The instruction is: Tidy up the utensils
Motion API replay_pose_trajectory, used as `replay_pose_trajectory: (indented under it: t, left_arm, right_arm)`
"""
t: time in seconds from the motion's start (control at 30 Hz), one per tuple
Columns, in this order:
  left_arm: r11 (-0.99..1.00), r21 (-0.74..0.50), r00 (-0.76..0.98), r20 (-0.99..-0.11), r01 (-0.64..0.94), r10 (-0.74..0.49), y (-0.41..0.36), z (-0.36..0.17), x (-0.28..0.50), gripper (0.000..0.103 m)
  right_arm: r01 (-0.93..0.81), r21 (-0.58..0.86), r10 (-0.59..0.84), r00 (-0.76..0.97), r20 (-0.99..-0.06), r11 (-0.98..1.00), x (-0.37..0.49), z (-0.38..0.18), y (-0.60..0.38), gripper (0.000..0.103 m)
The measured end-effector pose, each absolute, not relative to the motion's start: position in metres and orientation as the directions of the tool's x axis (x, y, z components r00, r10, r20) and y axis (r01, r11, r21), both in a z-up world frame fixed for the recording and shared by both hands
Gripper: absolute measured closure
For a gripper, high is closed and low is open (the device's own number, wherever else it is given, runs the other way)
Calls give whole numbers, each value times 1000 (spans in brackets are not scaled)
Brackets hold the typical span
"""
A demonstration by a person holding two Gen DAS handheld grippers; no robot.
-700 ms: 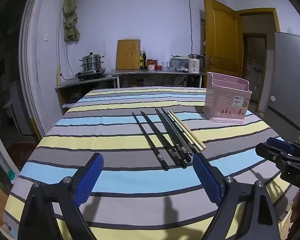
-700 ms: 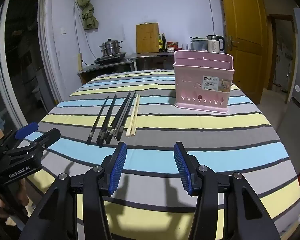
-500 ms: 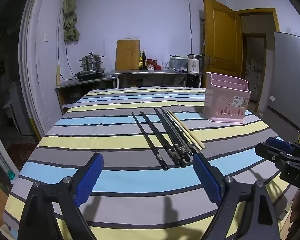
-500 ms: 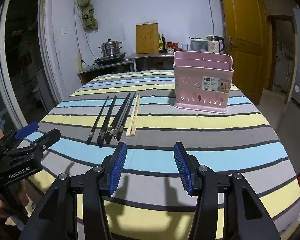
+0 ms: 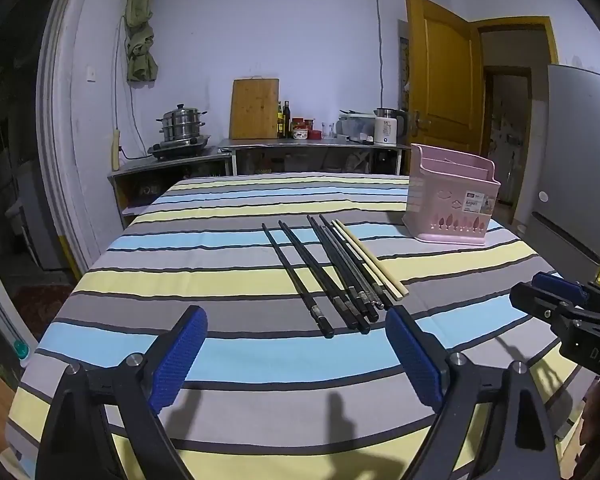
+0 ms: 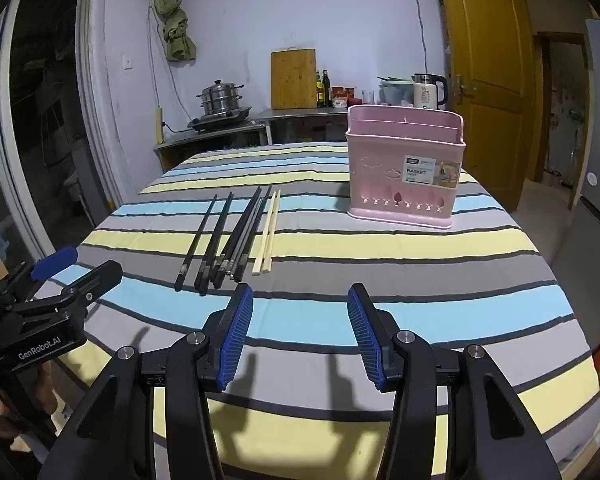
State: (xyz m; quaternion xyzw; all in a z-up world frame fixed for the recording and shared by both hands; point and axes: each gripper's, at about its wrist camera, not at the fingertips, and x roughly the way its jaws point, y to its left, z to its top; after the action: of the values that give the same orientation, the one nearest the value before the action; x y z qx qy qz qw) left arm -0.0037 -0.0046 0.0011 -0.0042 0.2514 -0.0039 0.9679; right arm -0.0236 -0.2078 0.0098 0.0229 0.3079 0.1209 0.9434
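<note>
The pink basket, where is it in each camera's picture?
Left wrist view: the pink basket stands right of centre on the striped tablecloth, up and to the right of the chopsticks.
Right wrist view: the pink basket stands just right of centre, to the right of the chopsticks.
Shared landmark: the wooden cutting board leaning on the back wall.
</note>
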Motion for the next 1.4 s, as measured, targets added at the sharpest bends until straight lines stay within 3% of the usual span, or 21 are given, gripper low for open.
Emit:
replay_pose_trajectory:
  t: [1.4]
  left_arm:
    - [1000, -12, 869, -494, 20, -23, -8, 0, -5, 12]
  right_arm:
    - [-205, 112, 232, 788, -570, 972, -26, 12, -210, 53]
